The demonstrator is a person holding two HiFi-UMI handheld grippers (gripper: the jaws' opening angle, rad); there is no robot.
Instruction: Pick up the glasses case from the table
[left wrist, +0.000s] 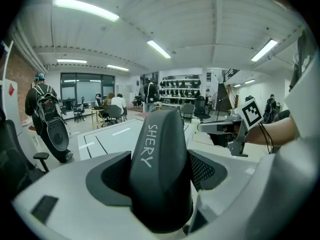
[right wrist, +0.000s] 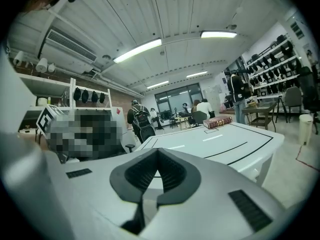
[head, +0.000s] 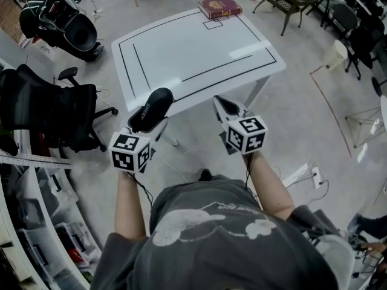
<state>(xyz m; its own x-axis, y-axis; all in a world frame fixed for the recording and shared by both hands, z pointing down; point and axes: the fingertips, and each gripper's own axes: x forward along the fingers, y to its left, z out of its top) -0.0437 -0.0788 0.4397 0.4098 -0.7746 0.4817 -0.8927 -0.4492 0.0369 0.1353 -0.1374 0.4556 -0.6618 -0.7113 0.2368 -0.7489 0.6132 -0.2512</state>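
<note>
A black oval glasses case with white lettering is held off the table, just in front of its near edge. My left gripper is shut on it, the jaws standing wide around its sides. In the left gripper view the case fills the gap between the dark pads. My right gripper hangs beside it at the table's near edge, shut with nothing in it. Its pads meet at the tip in the right gripper view.
The white table has black tape lines and a red book at its far edge. A black office chair stands at the left, and a black stroller beyond it. A power strip lies on the floor at the right.
</note>
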